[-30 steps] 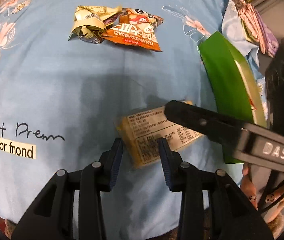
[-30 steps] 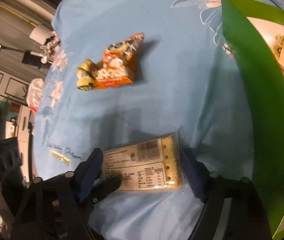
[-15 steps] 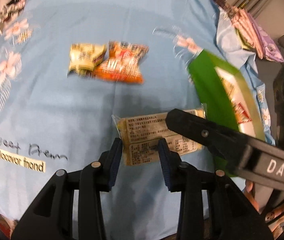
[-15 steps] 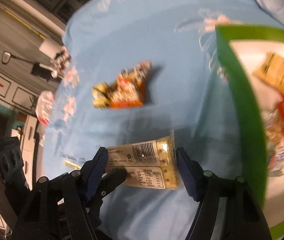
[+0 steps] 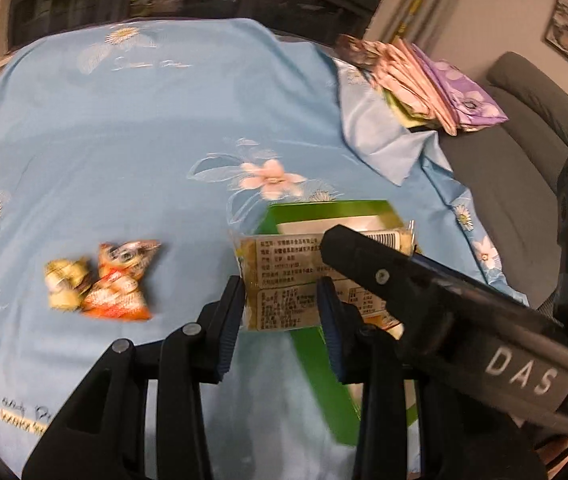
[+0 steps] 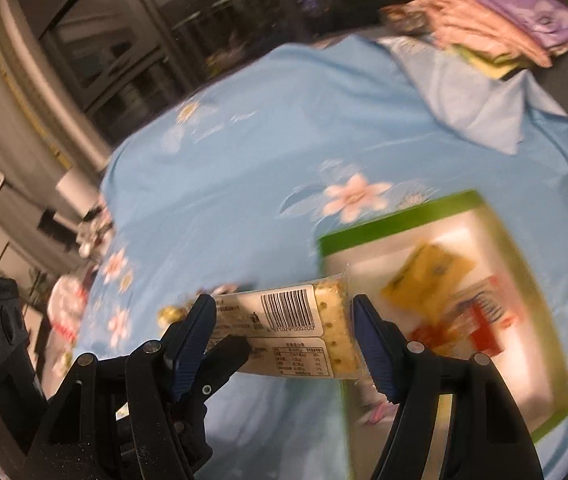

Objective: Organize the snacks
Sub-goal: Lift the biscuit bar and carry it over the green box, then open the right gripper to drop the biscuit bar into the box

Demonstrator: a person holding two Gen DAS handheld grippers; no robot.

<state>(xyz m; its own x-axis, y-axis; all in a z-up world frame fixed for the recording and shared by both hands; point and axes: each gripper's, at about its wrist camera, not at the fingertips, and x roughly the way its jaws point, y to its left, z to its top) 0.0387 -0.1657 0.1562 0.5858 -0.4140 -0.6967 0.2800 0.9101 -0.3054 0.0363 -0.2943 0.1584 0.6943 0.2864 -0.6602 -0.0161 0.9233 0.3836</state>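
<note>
A yellow cracker packet with a white label hangs in the air above the blue sheet. My left gripper is shut across its width. My right gripper is shut on the same packet along its length, one pad at each end. In the left wrist view the right gripper's black finger crosses over the packet. The packet's far end overlaps the open green box, which holds several snacks. An orange snack bag and a yellow-green one lie together on the sheet to the left.
The blue floral sheet covers the whole surface. A stack of folded cloths sits at the far right corner, beside a grey seat. Dark glass doors stand behind.
Both grippers have risen with the cracker packet, lifting it off the sheet and over the edge of the green box. The views have tilted up to show the room.
</note>
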